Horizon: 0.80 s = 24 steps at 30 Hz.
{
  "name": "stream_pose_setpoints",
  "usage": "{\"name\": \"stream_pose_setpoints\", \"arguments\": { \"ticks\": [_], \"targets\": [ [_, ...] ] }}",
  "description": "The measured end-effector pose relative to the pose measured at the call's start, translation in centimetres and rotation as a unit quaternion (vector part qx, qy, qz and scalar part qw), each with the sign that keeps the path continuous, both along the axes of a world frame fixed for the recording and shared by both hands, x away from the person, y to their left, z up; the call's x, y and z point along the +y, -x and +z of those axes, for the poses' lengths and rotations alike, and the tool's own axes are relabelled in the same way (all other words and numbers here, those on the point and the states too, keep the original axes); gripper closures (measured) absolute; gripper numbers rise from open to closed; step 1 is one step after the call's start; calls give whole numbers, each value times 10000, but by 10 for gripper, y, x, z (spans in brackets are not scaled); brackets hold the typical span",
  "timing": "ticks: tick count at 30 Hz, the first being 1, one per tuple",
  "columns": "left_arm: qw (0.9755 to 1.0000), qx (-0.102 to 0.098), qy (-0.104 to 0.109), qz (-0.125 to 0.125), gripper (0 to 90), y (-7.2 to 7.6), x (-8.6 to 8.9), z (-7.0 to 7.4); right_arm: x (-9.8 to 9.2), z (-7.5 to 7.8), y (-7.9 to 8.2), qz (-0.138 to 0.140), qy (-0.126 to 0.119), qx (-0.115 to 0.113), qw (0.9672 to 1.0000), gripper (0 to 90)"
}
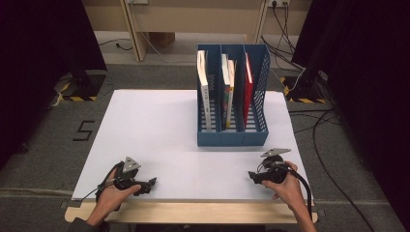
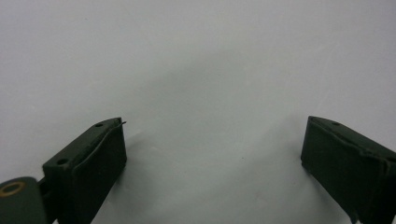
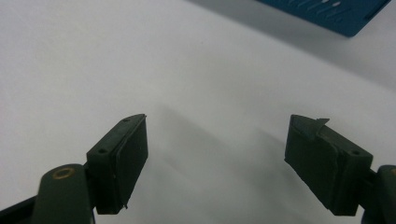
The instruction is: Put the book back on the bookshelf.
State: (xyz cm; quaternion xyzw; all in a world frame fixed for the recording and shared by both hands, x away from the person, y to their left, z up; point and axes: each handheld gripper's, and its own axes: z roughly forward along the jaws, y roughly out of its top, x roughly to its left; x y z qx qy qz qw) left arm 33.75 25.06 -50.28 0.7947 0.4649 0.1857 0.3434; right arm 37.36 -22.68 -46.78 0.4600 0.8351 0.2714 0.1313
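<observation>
Toward twelve o'clock on the bench (image 1: 145, 145), a little right of centre, stands a blue file rack (image 1: 232, 137) with three upright slots and perforated side walls. Its left slot holds a white book (image 1: 203, 92), its middle slot a book with a colourful spine (image 1: 227, 92), and its right slot a red book (image 1: 248, 87), all standing on edge. A corner of the rack shows at one o'clock in my right gripper view. My right gripper (image 1: 255, 177) rests low on the white bench at five o'clock from the rack, near its front, jaws spread wide with nothing between them. My left gripper (image 1: 150, 183) lies at seven o'clock, well apart from the rack, jaws likewise parted over bare white surface.
</observation>
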Motion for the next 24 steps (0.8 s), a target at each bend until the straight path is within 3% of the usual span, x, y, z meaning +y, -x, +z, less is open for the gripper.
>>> {"name": "stream_pose_setpoints", "arguments": {
  "ticks": [5, 9, 24],
  "targets": [
    [10000, 0, 3, -5, 59, 0, 0, 0, 2, -7, 4, -6, 122, 85, 9999, 223],
    [10000, -1, 1, -6, 59, 0, 0, 0, 4, -9, 7, -9, 164, 25, 9999, 215],
    [10000, -1, -4, -11, 59, 1, 0, 0, -1, -18, 20, -124, -63, -471, 9988, 207]
  ]
}}
